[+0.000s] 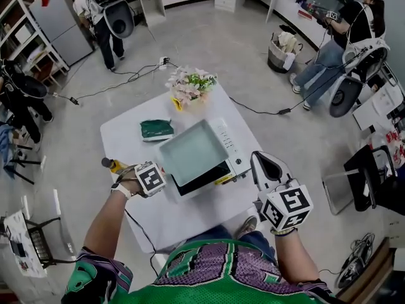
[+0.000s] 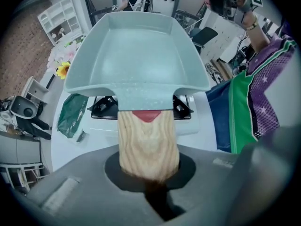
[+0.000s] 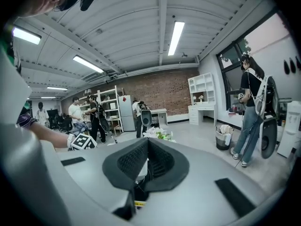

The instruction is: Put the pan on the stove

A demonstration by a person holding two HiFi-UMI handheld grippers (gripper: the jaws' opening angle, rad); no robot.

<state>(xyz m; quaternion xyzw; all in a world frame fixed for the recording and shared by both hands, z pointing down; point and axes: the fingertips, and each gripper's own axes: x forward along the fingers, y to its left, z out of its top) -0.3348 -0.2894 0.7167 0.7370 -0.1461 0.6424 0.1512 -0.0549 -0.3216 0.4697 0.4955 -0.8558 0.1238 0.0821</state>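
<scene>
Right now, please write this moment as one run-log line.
left gripper: shut on pan handle | pan: over stove | right gripper: shut, empty

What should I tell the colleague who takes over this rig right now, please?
Left gripper: jaws shut on the wooden handle of the pan.
Right gripper: jaws together, empty, well clear of the pan.
Pan: held over the stove on the white table; it looks not yet set down.
Done: pan grasped and brought over the stove.
Left: lower it onto the stove's black top, then release.
</scene>
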